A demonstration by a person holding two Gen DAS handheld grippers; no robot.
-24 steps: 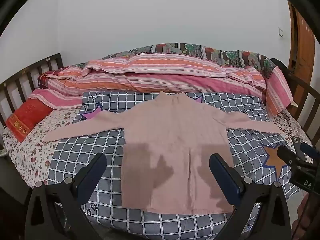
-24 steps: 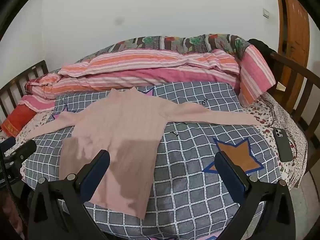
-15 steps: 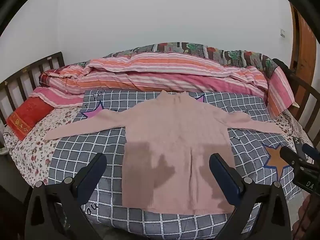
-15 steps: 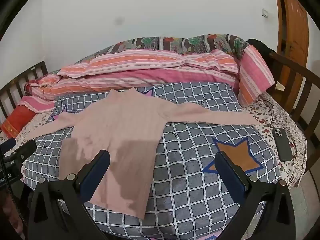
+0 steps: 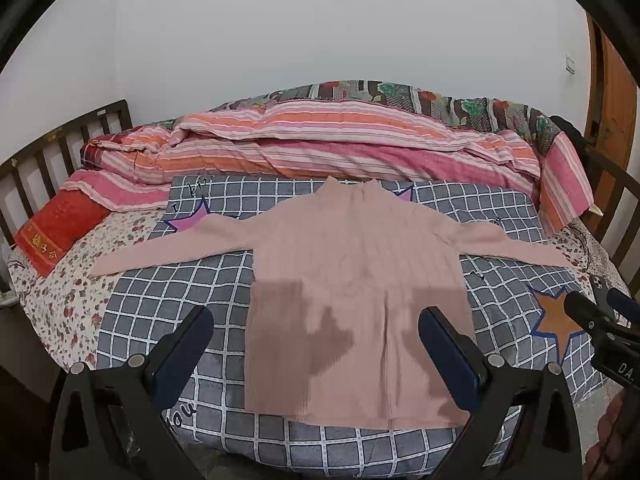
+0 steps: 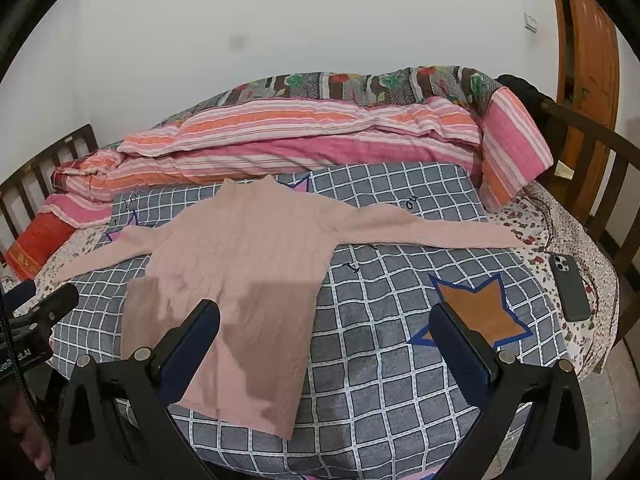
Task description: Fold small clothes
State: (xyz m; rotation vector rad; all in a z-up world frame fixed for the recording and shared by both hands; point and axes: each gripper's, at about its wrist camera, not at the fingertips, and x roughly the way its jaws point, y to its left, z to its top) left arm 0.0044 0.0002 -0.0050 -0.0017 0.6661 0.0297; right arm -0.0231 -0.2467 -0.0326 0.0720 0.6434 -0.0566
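A pink ribbed long-sleeved sweater [image 5: 352, 272] lies flat and face up on a grey checked blanket [image 5: 160, 300], both sleeves spread out to the sides, collar toward the far wall. It also shows in the right wrist view [image 6: 240, 264]. My left gripper [image 5: 316, 336] is open and empty, held above the sweater's hem. My right gripper [image 6: 324, 336] is open and empty, above the blanket [image 6: 400, 340] just right of the hem. Each gripper shows at the edge of the other's view.
A striped pink and orange duvet [image 5: 340, 140] is piled along the far side of the bed. A red pillow [image 5: 60, 228] lies at the left. A dark phone [image 6: 570, 286] lies near the bed's right edge. Wooden bed rails [image 6: 592, 168] stand at both ends.
Both grippers have drifted very slightly; the views have barely shifted. The sweater has not moved.
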